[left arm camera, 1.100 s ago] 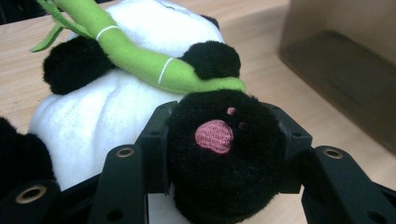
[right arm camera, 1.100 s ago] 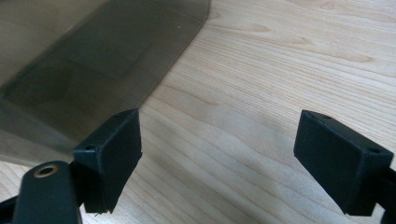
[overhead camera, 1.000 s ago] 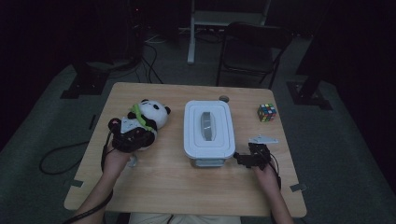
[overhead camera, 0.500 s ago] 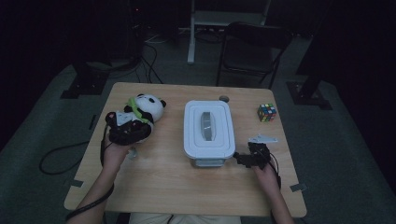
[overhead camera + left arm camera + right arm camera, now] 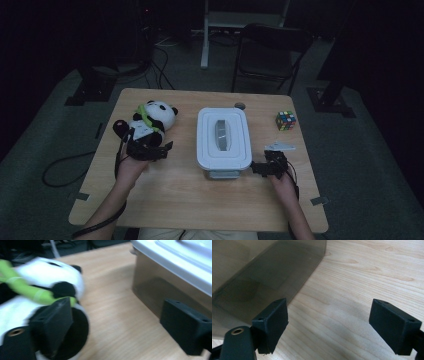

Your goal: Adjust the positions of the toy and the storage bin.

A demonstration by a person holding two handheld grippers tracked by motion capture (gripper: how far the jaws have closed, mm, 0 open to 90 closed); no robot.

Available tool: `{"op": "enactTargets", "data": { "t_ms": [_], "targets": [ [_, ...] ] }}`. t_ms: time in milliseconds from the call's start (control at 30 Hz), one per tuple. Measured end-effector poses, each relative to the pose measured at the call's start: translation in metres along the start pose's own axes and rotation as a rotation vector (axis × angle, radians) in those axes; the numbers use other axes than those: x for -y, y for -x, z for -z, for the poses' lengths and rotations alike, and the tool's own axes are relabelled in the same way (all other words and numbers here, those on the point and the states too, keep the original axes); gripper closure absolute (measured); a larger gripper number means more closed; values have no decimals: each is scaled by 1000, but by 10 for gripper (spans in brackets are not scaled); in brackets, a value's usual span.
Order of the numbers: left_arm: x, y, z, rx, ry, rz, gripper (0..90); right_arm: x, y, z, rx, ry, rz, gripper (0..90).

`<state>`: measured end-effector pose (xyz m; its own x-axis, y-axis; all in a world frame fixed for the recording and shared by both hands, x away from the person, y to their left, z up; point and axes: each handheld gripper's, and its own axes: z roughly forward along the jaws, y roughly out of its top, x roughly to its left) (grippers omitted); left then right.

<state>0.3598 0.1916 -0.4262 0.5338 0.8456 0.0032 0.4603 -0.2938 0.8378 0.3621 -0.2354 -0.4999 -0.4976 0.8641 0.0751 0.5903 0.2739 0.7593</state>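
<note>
A panda plush [image 5: 150, 119] with a green scarf lies on the left of the wooden table [image 5: 180, 200]. My left gripper [image 5: 148, 149] sits just in front of it, open. In the left gripper view the gripper [image 5: 120, 332] has its left jaw against the panda's [image 5: 37, 292] black paw, with bare wood between the jaws. A clear box with a white lid [image 5: 223, 137] stands mid-table, and it rises at the right in that view [image 5: 175, 275]. My right gripper [image 5: 267, 166] rests open beside the box's near right corner. In its own view this gripper [image 5: 333, 325] holds nothing beside the box's smoky wall [image 5: 262, 277].
A Rubik's cube [image 5: 286, 120] sits near the table's right edge, beyond the right gripper. A small round thing [image 5: 240, 105] lies just behind the box. A dark chair [image 5: 270, 55] and stands are on the floor past the table.
My left gripper pushed up against the panda, then drew back and swung right toward the box; the panda shifted slightly left. The right gripper stayed put.
</note>
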Motion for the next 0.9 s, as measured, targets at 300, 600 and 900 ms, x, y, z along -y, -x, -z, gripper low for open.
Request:
{"op": "enactTargets", "data": {
  "t_ms": [300,600,900],
  "targets": [
    [-2,21,-36,29,-75,-27,14,-5,2,-6,5,13,-15,154],
    [-2,36,-75,30,-140,-45,15,-11,1,-13,-14,38,-38,153],
    [-3,40,-86,49,-161,-50,15,-14,1,-16,-44,58,-60,158]
  ]
}}
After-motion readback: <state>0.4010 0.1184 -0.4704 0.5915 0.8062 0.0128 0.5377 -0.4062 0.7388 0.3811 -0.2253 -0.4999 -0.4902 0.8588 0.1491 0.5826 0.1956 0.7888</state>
